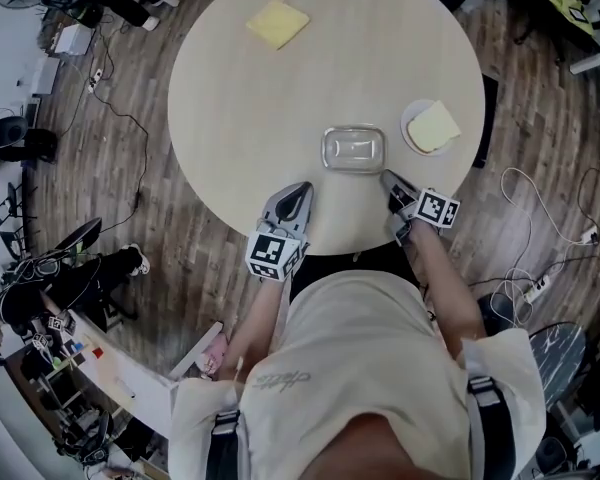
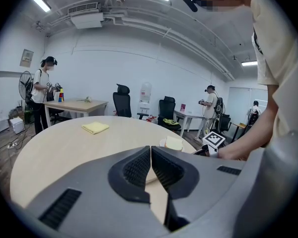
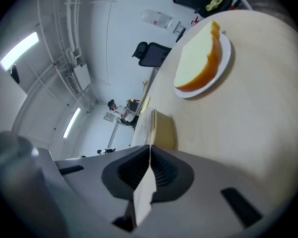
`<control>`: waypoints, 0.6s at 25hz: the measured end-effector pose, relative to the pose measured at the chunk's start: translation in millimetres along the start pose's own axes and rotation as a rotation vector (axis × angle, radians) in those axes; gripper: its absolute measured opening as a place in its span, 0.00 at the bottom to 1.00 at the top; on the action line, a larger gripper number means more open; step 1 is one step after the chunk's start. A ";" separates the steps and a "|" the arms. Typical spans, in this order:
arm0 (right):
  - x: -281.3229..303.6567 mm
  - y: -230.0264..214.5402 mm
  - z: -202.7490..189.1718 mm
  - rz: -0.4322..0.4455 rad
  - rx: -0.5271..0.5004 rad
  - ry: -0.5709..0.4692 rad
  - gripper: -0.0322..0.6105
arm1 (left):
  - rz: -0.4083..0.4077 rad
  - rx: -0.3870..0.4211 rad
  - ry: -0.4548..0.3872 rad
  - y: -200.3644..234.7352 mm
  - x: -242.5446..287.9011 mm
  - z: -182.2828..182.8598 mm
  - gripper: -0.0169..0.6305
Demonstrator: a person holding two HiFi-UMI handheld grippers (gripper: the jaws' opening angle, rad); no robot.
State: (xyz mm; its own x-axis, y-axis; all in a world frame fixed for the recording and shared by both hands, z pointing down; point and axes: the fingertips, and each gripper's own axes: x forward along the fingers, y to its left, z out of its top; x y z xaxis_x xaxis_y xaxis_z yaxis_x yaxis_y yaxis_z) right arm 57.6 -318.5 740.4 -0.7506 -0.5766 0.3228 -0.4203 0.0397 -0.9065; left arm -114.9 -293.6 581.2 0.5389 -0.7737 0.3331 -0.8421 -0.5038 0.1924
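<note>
**First spotter:** You had both grippers low in the frame, at the near rim of the round pale wooden table (image 1: 230, 118). Your left gripper (image 1: 301, 188) had its jaws pressed together with nothing between them. In its own view the ribbed pads met in a single seam.

**Second spotter:** Your right gripper (image 1: 387, 176) was the same: jaws closed on each other, pinching nothing. The clear rectangular lidded container (image 1: 353, 150) sat at centre frame, just beyond your two tips and between them. As far as I could judge, neither touched it.

**First spotter:** I'd call that a poised stage, with your grippers empty and flanking the container. Any grasp from there would have needed you to spread the jaws first.

**Second spotter:** Right of the container lay the small white plate (image 1: 410, 140) carrying a pale slice of bread with a brown crust (image 1: 435, 124). The folded yellow cloth (image 1: 277, 22) lay well apart, at the top of the frame.

**First spotter:** Some things were hard to read. You couldn't have told whether the container held anything, or how its lid fastened. Your left gripper's view hid it almost wholly behind the jaws, and your right gripper's view showed only one end.

**Second spotter:** The table's far edge was also cut off at the top of the head view.
</note>
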 end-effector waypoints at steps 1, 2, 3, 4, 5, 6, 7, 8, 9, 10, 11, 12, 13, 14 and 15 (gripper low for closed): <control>-0.2 -0.4 0.8 0.007 0.017 -0.007 0.07 | -0.002 0.001 0.001 -0.7 -0.5 -0.4 0.06; -0.4 -1.0 2.0 0.012 0.036 -0.016 0.06 | -0.004 0.001 0.002 -1.1 -1.0 -0.9 0.06; -0.4 -1.5 3.2 0.015 0.051 -0.023 0.06 | -0.005 0.000 0.003 -1.3 -1.5 -1.4 0.06; -0.6 -1.6 3.8 0.015 0.058 -0.027 0.06 | -0.004 0.000 0.003 -1.6 -2.3 -2.0 0.06; -0.9 -1.3 3.7 0.015 0.056 -0.027 0.06 | -0.004 0.000 0.003 -1.9 -3.2 -2.8 0.06; -1.4 -0.1 3.5 0.016 0.050 -0.026 0.06 | -0.003 0.000 0.003 -2.1 -4.3 -3.8 0.06; -2.0 1.7 3.6 0.020 0.044 -0.027 0.06 | -0.003 -0.001 0.002 -2.3 -5.2 -4.5 0.06; -2.7 4.1 4.3 0.024 0.040 -0.029 0.06 | -0.002 -0.001 0.002 -2.3 -5.8 -4.9 0.06; -3.6 6.9 5.3 0.026 0.033 -0.031 0.06 | -0.002 -0.002 0.001 -2.4 -6.2 -4.9 0.06; -4.7 9.8 6.4 0.023 0.017 -0.030 0.06 | -0.001 -0.003 -0.001 -2.4 -6.7 -4.7 0.06; -6.2 12.7 7.2 0.014 -0.010 -0.025 0.06 | -0.001 -0.004 -0.002 -2.5 -7.3 -4.5 0.06; -7.6 16.6 7.8 0.006 -0.042 -0.018 0.06 | -0.001 -0.005 -0.005 -2.6 -7.9 -4.3 0.06; -8.0 22.8 8.9 0.013 -0.074 -0.014 0.06 | -0.002 -0.006 -0.007 -3.0 -8.5 -4.1 0.06; -7.6 30.9 10.5 0.033 -0.101 -0.014 0.06 | -0.002 -0.007 -0.011 -3.5 -8.7 -3.9 0.06; -6.9 38.4 12.2 0.052 -0.121 -0.014 0.06 | -0.003 -0.007 -0.013 -4.0 -8.9 -3.8 0.06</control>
State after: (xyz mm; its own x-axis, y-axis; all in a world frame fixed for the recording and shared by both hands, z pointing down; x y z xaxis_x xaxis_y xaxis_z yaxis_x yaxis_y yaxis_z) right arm 52.8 -322.9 700.0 -0.7665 -0.5822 0.2713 -0.4398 0.1679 -0.8822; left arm -116.3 -283.3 581.0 0.5415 -0.7772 0.3205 -0.8407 -0.5032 0.2001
